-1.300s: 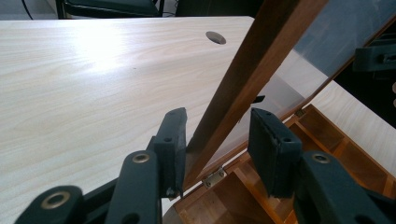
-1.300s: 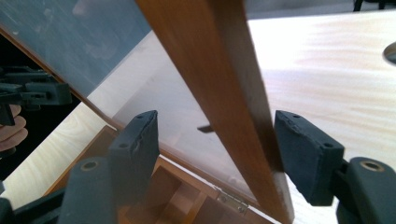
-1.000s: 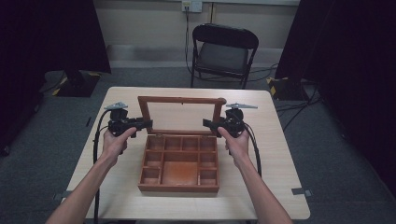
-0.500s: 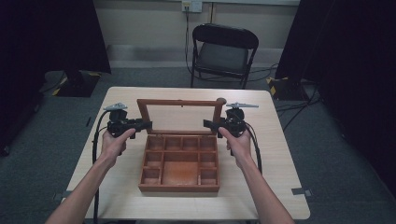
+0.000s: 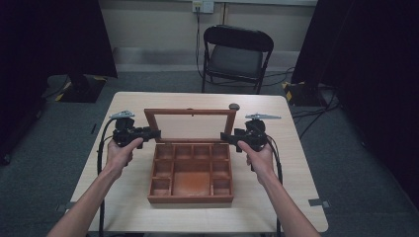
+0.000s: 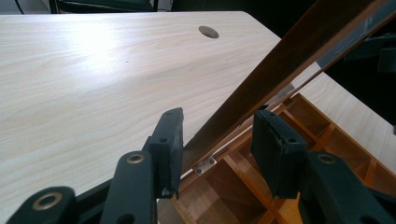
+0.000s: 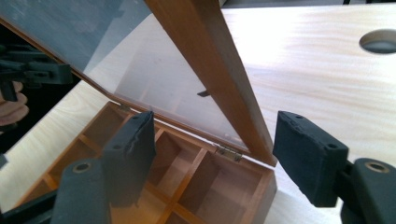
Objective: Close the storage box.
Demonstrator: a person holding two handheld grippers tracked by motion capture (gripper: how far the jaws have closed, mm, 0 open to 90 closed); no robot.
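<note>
A: Nearest us sits the wooden box (image 5: 190, 173), a warm reddish-brown, squared off and split by thin slats into small compartments around one larger bay. It rests in the middle of the pale, fine-grained table (image 5: 296, 173).

B: And its lid (image 5: 190, 123) stands tilted up at the far edge, a dark wooden frame around a clear pane, hung on small metal hinges (image 7: 229, 152).

A: Our left claw (image 6: 217, 140) straddles the lid's left frame bar. We see its matte black pads close around the wood; one pad looks to touch the bar, the other sits just beside it, so we read it as pinching the lid frame.

B: Our right claw (image 7: 212, 149) is at the lid's right corner, its jaws spread and just now widening, the frame bar between them but free of both pads. The pads look rubbery, with worn edges.

A: Beyond the lid we see a round cable hole (image 5: 234, 106) in the table.

B: Farther off stands a black folding chair (image 5: 237, 54) on grey carpet.
</note>
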